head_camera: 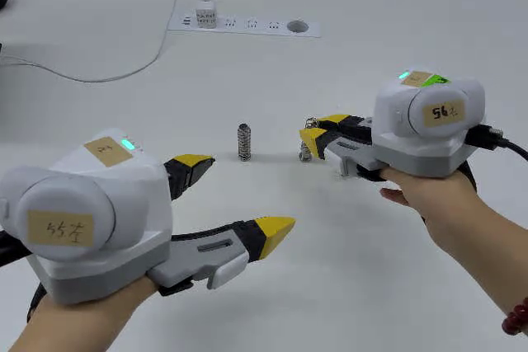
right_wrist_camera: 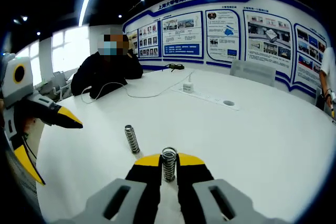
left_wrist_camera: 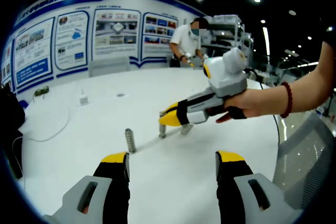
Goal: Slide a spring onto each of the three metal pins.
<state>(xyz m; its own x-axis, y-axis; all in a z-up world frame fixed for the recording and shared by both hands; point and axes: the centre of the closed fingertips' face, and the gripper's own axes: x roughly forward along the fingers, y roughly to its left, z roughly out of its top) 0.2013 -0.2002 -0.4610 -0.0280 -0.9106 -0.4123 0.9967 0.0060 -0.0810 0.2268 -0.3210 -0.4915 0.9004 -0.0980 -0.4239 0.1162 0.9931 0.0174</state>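
Note:
A coiled spring [head_camera: 244, 142] stands upright on the white table, also seen as the spring [left_wrist_camera: 129, 140] and the spring [right_wrist_camera: 131, 138]. To its right a second upright spring [head_camera: 305, 152] sits between the yellow tips of my right gripper [head_camera: 314, 133]. In the right gripper view, this gripper [right_wrist_camera: 169, 162] is shut on that spring [right_wrist_camera: 168, 163]. Nearer me, my left gripper [head_camera: 235, 195] is open and holds nothing. Its jaws are wide apart in the left gripper view, where the left gripper [left_wrist_camera: 172, 161] faces the first spring. The right gripper [left_wrist_camera: 170, 118] hovers over two small upright pieces [left_wrist_camera: 162, 129].
A white power strip [head_camera: 247, 24] with a plugged charger [head_camera: 205, 14] and cable lies at the table's far edge. A person [right_wrist_camera: 107, 69] sits at the table's far side, and another person [left_wrist_camera: 186, 40] stands beyond it. The left gripper's jaw [right_wrist_camera: 68, 119] enters the right gripper view from the left.

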